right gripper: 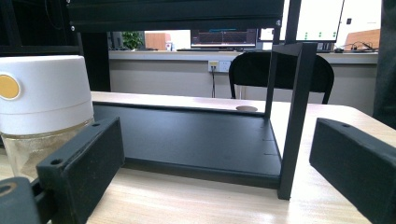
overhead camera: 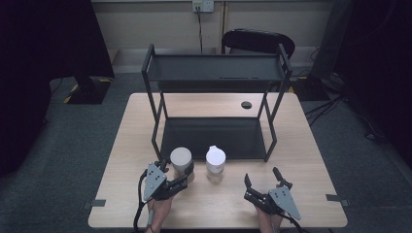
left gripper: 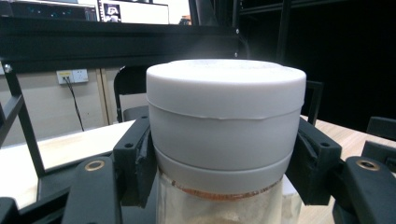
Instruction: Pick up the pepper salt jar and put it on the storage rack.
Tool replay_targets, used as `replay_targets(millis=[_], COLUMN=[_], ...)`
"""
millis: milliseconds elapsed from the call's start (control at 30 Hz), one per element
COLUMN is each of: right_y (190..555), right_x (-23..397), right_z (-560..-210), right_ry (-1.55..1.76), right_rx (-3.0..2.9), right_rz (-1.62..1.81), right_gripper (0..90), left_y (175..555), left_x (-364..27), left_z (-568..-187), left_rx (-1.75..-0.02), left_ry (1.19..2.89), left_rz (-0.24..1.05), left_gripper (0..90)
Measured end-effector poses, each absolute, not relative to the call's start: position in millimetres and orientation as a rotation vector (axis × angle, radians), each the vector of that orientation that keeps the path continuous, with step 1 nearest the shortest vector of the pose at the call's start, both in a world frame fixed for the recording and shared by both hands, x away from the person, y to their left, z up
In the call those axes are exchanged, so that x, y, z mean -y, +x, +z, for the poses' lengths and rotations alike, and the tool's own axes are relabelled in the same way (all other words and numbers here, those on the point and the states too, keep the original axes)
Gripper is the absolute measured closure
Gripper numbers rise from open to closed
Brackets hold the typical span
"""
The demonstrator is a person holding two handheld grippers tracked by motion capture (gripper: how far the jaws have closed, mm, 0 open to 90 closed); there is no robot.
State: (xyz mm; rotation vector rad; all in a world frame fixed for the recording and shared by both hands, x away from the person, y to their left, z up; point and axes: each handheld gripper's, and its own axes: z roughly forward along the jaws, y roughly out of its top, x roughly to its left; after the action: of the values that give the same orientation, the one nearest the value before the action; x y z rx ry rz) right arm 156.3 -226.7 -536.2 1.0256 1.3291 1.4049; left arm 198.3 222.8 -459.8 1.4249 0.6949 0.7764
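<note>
Clear glass jar (overhead camera: 181,164) with wide pale lid, upright, near the table's front edge, clamped below the lid.

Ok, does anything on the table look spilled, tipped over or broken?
Nothing stands out. The grey-lidded jar is upright in the left gripper, the white-capped jar stands upright beside it, and the black rack sits square.

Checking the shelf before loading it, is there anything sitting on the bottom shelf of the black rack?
No, the bottom shelf of the black rack is bare; both jars stand on the table in front.
</note>
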Motion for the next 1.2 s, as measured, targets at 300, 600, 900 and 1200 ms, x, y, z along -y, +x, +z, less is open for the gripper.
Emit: replay_targets(millis=[300,600,900,1200], right_y=[156.4,156.4,156.4,156.3], right_x=[226.8,226.9,226.7,226.6], right_z=[-536.2,-536.2,-536.1,-536.2], right_ry=[1.025,1.025,1.026,1.026], right_rx=[-1.330,-1.330,-1.329,-1.329], right_rz=[1.405,1.405,1.405,1.404], right_gripper=[2.3,2.3,2.8,2.8], left_y=[206.3,212.8,223.8,235.2], left_x=[-223.3,-220.7,-213.8,-213.2], left_z=[-438.0,-414.5,-394.1,-378.1], left_rx=[-0.691,-0.666,-0.664,-0.667], left_ry=[1.415,1.422,1.394,1.380], left_rz=[0.761,0.798,0.810,0.803], left_gripper=[34.5,34.5,34.5,34.5])
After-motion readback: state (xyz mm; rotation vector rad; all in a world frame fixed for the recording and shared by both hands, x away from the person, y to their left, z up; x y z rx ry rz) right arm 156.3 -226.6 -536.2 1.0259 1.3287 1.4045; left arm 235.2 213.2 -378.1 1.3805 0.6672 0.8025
